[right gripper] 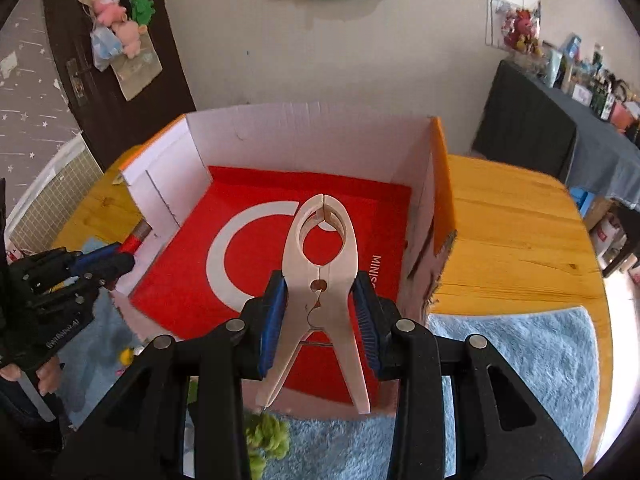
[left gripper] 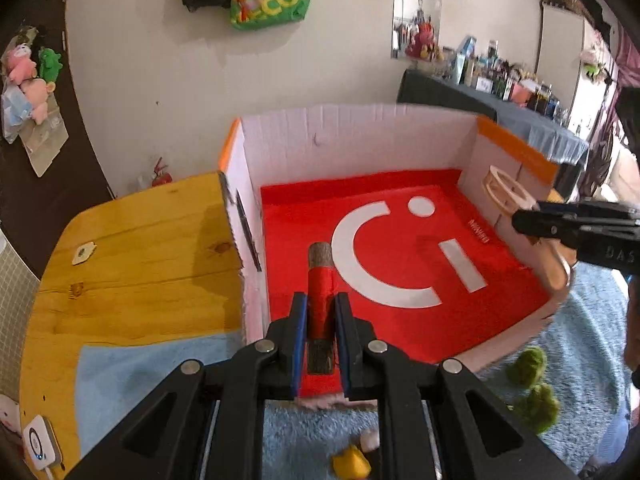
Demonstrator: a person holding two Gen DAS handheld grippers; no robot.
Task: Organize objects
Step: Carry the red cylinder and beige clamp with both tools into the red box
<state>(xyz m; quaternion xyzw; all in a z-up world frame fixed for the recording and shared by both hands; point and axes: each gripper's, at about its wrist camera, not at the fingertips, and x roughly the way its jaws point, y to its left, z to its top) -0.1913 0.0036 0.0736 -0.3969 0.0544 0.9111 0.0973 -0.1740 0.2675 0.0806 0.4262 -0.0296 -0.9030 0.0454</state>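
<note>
Currently, near to far:
left gripper: clamped on red-wrapped stick, over box's near edge
right gripper: clamped on wooden clip, over box floor
box: open, red liner, empty
risk: both arms crowd one box; simultaneous release may knock grippers or drop the stick outside the near wall

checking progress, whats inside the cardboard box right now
Nothing visibly rests inside the cardboard box; only its red liner shows. The left gripper holds a stick and the right gripper a wooden clamp above it, hiding some floor.
</note>
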